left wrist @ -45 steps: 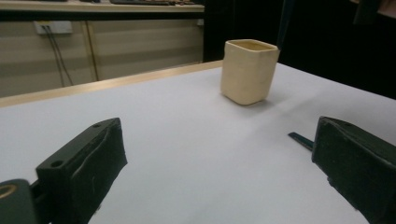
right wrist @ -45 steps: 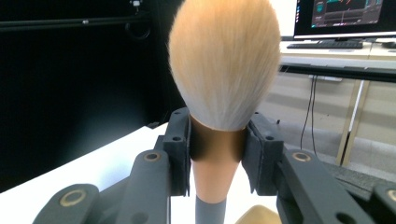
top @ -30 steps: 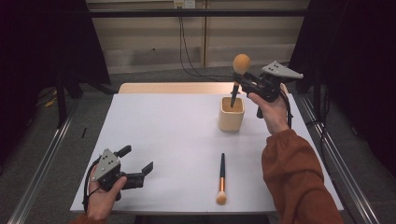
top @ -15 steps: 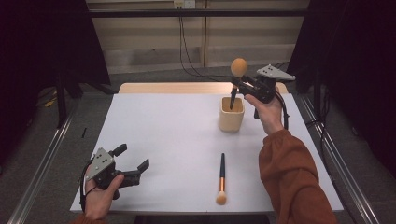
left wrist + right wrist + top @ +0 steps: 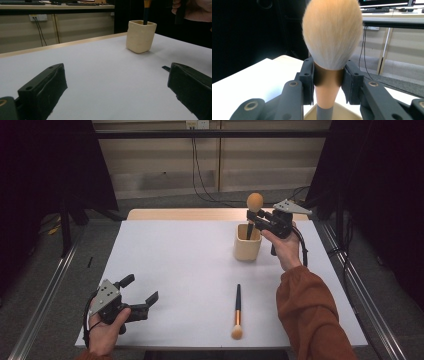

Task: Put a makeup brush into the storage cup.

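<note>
Right tool (image 5: pixel 257 218) clamps a large makeup brush (image 5: pixel 254 207) at the copper ferrule just under the bristle head; in the right gripper view the pads (image 5: pixel 308 80) press on both sides of the ferrule (image 5: pixel 328 77), fluffy peach head above, handle running down below. Brush axis stands near upright, head up, handle tip already inside the mouth of the cream square holder (image 5: pixel 247 242). The holder sits on the far right part of the white table (image 5: pixel 180 270), directly beneath the tool. So the move ahead looks like a straight drop: handle down along its own axis until it bottoms out, then let go. The handle sits close to the holder's right rim in the high view, so a slight tilt could catch the wall.

Left tool (image 5: pixel 137 296) rests low at the near left corner, jaws spread with nothing between them.

Second makeup brush (image 5: pixel 237 312) lies flat on the table near the front edge, long axis pointing away from the person, bristles nearest. It lies between the two hands; the idle left tool is free to take it.
</note>
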A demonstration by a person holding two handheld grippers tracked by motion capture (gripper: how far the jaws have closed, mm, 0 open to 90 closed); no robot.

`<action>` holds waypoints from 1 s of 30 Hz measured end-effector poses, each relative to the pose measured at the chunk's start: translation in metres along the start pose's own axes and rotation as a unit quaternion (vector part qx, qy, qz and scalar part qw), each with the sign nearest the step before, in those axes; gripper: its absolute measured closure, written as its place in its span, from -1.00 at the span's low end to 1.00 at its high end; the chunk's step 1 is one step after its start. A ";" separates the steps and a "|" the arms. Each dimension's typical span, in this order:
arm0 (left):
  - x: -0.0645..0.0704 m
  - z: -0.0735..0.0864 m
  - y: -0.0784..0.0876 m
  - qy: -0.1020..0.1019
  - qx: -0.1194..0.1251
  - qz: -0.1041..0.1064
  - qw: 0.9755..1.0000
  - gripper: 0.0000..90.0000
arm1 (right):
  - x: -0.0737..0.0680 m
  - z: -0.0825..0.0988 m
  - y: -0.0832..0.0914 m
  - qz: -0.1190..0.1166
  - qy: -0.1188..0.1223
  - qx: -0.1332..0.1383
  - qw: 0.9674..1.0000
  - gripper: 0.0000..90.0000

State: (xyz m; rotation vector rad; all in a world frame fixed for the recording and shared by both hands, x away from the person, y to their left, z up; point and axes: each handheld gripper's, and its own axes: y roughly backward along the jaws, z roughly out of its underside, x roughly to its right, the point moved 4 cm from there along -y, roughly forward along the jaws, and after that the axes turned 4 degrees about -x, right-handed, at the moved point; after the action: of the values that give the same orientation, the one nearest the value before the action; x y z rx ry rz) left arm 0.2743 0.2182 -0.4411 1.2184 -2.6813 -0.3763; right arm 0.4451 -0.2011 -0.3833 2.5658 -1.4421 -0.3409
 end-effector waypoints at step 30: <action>-0.006 0.004 -0.003 -0.023 -0.011 -0.007 1.000 -0.94 | 0.007 0.034 -0.009 0.003 -0.010 -0.033 0.999 0.47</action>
State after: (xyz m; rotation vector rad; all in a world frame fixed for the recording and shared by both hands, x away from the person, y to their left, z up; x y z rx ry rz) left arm 0.2792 0.2218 -0.4461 1.2378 -2.7002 -0.4413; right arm 0.4459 -0.2040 -0.4192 2.5136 -1.4199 -0.4076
